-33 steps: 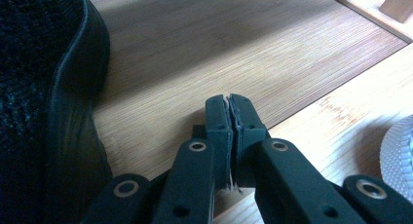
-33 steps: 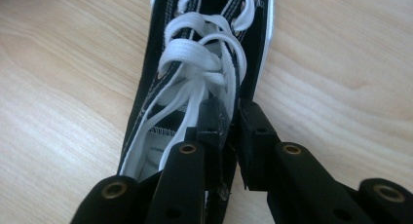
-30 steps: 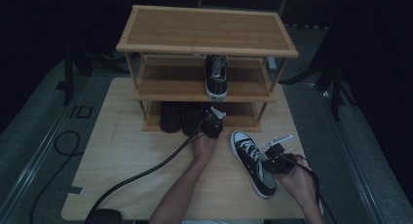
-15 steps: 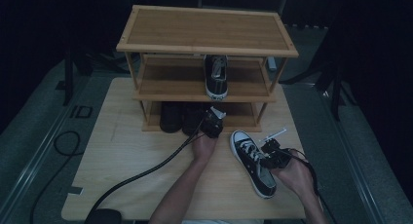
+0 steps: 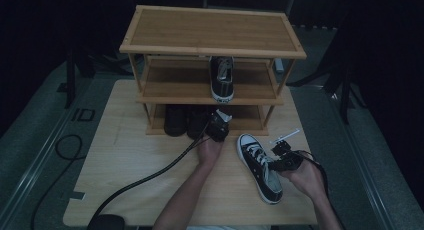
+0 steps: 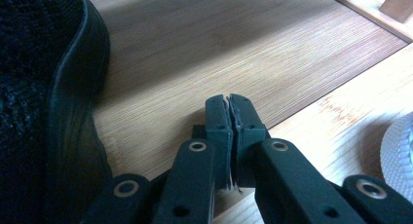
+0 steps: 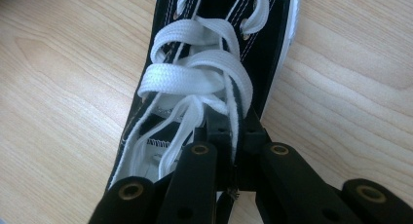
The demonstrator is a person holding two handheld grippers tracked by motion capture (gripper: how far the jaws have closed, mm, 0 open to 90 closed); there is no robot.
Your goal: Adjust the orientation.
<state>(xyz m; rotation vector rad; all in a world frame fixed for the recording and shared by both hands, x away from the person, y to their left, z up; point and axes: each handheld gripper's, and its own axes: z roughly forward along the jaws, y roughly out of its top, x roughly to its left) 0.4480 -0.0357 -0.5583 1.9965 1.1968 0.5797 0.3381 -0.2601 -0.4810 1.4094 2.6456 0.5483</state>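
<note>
A black-and-white laced sneaker [image 5: 257, 166] lies on the wooden table [image 5: 125, 180], toe toward the rack. My right gripper [image 5: 276, 160] is at its right side. In the right gripper view its jaws [image 7: 234, 129] have just been closing and are shut on the sneaker's [image 7: 195, 78] upper edge by the eyelets, with a white lace across them. My left gripper [image 5: 220, 121] rests at the front of the rack's bottom shelf. In the left gripper view it [image 6: 229, 101] is shut on nothing, above the shelf board beside a black shoe [image 6: 48, 112].
The three-level wooden shoe rack [image 5: 210, 32] stands at the table's far side. A matching sneaker [image 5: 222, 77] sits on its middle shelf, and dark shoes [image 5: 176, 119] on the bottom shelf. The left gripper's black cable [image 5: 150, 177] trails across the table toward its front-left corner.
The right gripper has edged slightly toward the sneaker's opening and settled on its edge. The left hand and its gripper have stayed put.
</note>
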